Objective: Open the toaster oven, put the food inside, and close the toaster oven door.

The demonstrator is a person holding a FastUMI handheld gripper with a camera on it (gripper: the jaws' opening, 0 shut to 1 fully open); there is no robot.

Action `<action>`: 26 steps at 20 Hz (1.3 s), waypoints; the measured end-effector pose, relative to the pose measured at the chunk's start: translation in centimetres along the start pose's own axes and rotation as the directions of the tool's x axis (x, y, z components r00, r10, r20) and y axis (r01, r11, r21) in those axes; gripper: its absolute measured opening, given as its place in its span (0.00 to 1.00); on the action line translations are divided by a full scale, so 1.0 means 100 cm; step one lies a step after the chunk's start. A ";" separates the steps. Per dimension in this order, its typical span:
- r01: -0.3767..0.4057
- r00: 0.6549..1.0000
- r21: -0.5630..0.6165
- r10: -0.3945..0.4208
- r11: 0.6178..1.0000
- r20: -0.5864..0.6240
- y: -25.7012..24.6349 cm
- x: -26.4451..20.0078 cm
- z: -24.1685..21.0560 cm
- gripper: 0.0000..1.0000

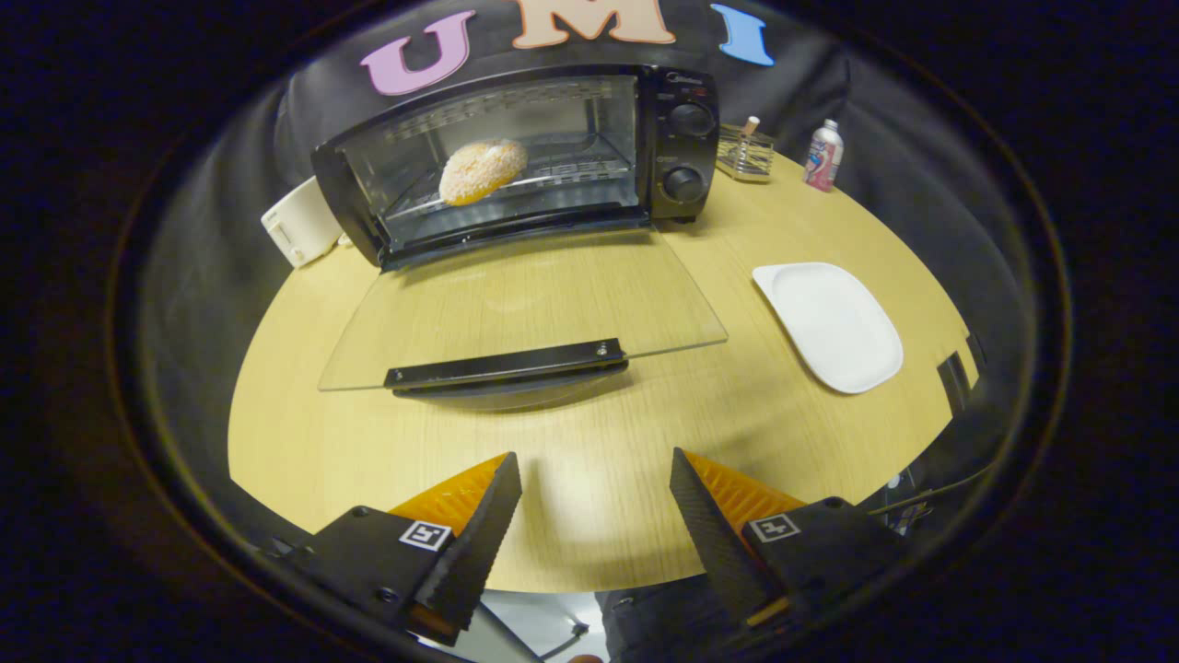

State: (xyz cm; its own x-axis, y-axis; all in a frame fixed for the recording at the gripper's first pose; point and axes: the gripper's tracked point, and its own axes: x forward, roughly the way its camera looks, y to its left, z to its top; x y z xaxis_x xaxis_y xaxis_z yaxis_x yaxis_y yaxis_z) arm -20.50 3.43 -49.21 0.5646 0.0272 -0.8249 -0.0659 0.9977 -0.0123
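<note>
Our gripper (596, 460) hangs wide and empty before the lowered door (516, 308); bread (482, 169) sits inside the toaster oven (677, 138); we judge only closing remains.

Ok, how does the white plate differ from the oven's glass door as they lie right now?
The white plate is opaque and rests flat on the wooden table, while the glass door is see-through and hangs open from the toaster oven. The plate is bare; the door carries a black handle. The door looks larger. Both lie roughly level, beyond the open claw, which holds nothing.
</note>
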 end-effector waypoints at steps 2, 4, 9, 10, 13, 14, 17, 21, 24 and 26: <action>0.001 1.000 -0.026 -0.001 1.000 -0.006 0.002 0.005 0.000 1.00; 0.003 1.000 -0.025 -0.003 1.000 0.015 0.002 0.012 0.010 1.00; -0.002 1.000 -0.016 0.002 1.000 0.026 0.007 0.022 0.024 1.00; -0.004 1.000 -0.022 0.004 1.000 0.021 0.008 0.023 0.025 1.00; 0.001 1.000 -0.035 0.000 0.999 0.030 0.008 0.022 0.027 0.99; 0.001 0.999 -0.039 0.001 0.999 0.035 0.009 0.020 0.027 0.99; -0.001 0.999 -0.069 0.004 0.998 0.047 0.009 0.016 0.033 0.99; -0.008 0.996 -0.087 0.016 0.996 0.090 0.010 0.002 0.046 0.99; -0.029 0.990 -0.071 0.038 0.997 0.134 0.013 -0.009 0.060 0.99; -0.046 0.983 -0.059 0.056 0.997 0.175 0.015 -0.017 0.076 0.99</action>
State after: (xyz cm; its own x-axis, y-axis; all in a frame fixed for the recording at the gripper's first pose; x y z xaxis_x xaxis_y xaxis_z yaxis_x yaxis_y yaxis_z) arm -15.32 5.38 -43.50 0.6951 0.0929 -0.7129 -0.1402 0.9901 -0.0077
